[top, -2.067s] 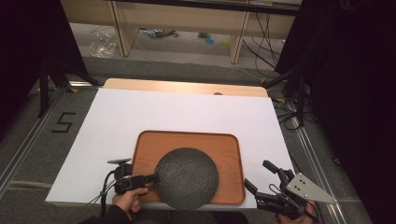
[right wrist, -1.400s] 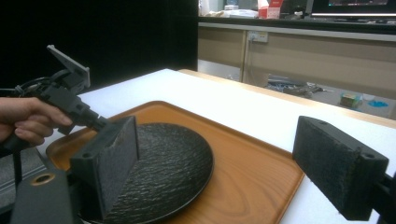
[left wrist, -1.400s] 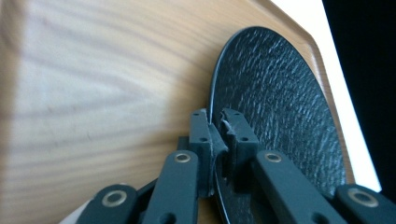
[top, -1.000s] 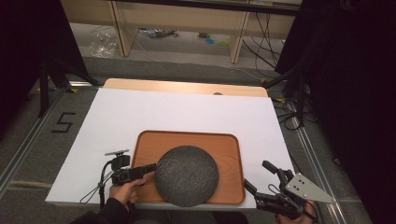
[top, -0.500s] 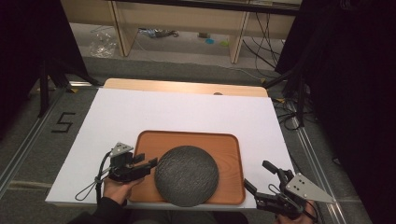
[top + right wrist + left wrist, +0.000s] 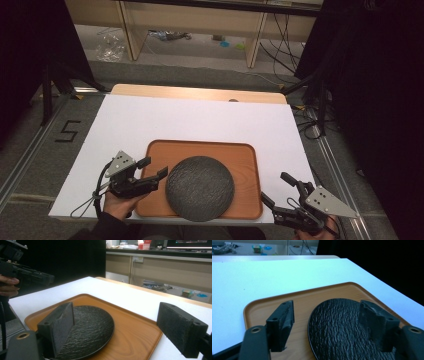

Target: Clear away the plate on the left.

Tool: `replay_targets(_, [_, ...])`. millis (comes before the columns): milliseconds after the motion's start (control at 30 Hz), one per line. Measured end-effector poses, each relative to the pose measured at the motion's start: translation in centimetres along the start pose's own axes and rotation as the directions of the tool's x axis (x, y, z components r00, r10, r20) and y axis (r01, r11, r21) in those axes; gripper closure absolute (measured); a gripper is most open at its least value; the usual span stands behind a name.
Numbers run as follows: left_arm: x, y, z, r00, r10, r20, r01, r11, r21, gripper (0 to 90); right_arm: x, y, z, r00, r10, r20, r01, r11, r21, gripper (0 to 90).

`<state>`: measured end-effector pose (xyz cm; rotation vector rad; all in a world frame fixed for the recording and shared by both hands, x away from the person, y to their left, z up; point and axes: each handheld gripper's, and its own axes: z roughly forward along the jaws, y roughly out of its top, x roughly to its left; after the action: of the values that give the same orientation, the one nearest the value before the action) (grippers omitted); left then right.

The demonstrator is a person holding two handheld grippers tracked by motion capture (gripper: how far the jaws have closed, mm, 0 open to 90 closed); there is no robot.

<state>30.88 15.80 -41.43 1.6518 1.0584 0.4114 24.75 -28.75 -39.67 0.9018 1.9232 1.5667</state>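
Two grippers flank a round black textured plate [image 6: 200,188] lying on a brown wooden tray [image 6: 245,155] near the white table's [image 6: 150,120] front edge. Both are wide open and empty: the left gripper [image 6: 153,169] hovers at the plate's left rim, seemingly approaching a grasp; the right gripper [image 6: 278,190] waits beside the tray. Next it likely must straddle the thin rim. Ample bare table lies beyond.

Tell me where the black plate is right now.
In the high view the black plate lies on the wooden tray, toward its near edge and slightly left of middle, just right of the left gripper.
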Motion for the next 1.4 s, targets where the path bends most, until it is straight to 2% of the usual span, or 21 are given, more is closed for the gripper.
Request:
replay_targets(167, [0.1, 0.2, -0.7, 0.9988, 0.044, 0.020, -0.043, 0.9987, -0.028, 23.8, 0.0, -0.1, 0.1, 1.0000, -0.003, 0.008, 0.003, 0.9999, -0.011, 15.7])
replay_targets(233, [0.2, 0.2, -1.0, 0.9968, 0.063, 0.049, -0.061, 0.9972, -0.042, 20.5, -0.1, 0.0, 0.1, 0.9999, -0.012, 0.008, 0.012, 0.9999, -0.011, 15.7])
replay_targets(500, [0.2, 0.4, -2.8, 0.9913, 0.128, 0.033, -0.123, 0.9866, -0.107, 18.8, -0.2, 0.0, 0.1, 0.9995, -0.033, -0.001, 0.033, 0.9995, -0.006, 15.7])
replay_targets(733, [0.4, 0.3, -3.9, 0.9923, 0.121, 0.029, -0.116, 0.9854, -0.125, 18.2, -0.1, 0.0, 0.2, 0.9994, -0.035, 0.001, 0.035, 0.9993, -0.015, 15.6])
replay_targets(800, [0.4, 0.2, -4.2, 0.9911, 0.130, 0.030, -0.125, 0.9834, -0.132, 18.2, -0.1, 0.0, 0.2, 0.9994, -0.034, 0.002, 0.034, 0.9993, -0.013, 15.6])
replay_targets(1067, [0.0, -0.3, -5.2, 0.9904, 0.136, 0.023, -0.132, 0.9835, -0.123, 17.7, -0.1, 0.0, 0.1, 0.9994, -0.034, 0.000, 0.034, 0.9994, -0.007, 15.7])
replay_targets(1167, [-0.2, -0.5, -5.5, 0.9905, 0.136, 0.022, -0.132, 0.9835, -0.124, 17.7, -0.1, -0.1, 0.3, 0.9994, -0.033, -0.007, 0.033, 0.9991, -0.026, 15.7])
replay_targets(1400, [0.0, -0.5, -5.7, 0.9921, 0.125, 0.015, -0.122, 0.9843, -0.128, 17.6, -0.1, -0.1, 0.3, 0.9994, -0.034, -0.006, 0.034, 0.9991, -0.028, 15.7])
